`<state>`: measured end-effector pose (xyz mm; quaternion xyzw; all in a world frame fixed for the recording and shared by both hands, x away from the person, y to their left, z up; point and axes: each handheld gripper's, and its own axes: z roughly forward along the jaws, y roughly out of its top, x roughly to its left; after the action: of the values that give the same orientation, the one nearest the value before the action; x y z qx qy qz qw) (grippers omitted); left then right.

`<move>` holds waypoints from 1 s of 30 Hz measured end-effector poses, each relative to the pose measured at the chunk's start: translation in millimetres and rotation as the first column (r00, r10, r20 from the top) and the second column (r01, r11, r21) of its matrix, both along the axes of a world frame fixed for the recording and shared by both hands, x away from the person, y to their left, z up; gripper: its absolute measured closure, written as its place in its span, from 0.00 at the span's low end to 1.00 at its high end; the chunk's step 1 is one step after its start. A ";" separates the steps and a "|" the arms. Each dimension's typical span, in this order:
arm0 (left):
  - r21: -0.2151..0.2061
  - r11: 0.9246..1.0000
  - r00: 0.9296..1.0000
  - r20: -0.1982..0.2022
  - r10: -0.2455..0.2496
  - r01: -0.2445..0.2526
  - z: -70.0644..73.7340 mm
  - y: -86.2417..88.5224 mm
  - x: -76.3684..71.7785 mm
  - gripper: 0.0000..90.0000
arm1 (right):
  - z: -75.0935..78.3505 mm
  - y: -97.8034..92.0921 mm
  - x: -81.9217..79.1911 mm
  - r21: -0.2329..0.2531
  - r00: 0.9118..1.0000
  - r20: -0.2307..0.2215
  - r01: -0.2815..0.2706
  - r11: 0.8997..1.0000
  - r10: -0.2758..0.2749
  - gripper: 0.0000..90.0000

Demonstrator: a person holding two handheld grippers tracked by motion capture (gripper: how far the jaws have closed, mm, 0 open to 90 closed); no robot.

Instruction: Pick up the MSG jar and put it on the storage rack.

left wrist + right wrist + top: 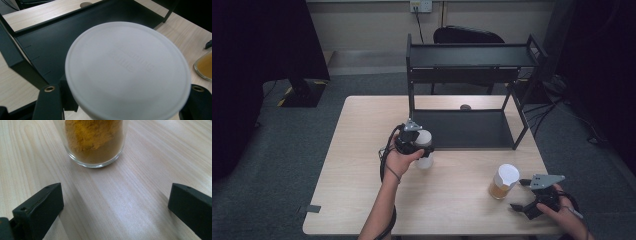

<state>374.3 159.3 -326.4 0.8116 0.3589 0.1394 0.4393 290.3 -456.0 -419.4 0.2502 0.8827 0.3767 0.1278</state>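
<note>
My left gripper (422,148) is shut on a clear jar with a white lid (424,149), just in front of the black rack's lower shelf (464,129). In the left gripper view the white lid (127,70) sits between both jaws, with the shelf (50,42) behind it. A second glass jar (503,182) with a white lid and orange-brown powder stands at the table's front right. My right gripper (518,194) is open just right of it, jaws pointing toward it. In the right gripper view the powder jar (93,142) stands ahead of the spread jaws, apart from them.
The black two-tier rack (472,55) stands at the back of the wooden table (362,190). A small dark disc (465,107) lies on the table behind the lower shelf. A dark chair (467,35) stands behind the rack. Bare tabletop lies left and front.
</note>
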 end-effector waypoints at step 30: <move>0.000 0.999 0.999 0.021 -0.048 0.048 56.2 -26.1 26.8 0.38 | 0.0 0.0 0.1 0.000 1.000 0.000 0.000 1.000 0.000 0.00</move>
<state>401.1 133.2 -270.2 0.8183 0.3347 0.1373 0.4466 290.4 -456.0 -419.4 0.2501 0.8828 0.3767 0.1276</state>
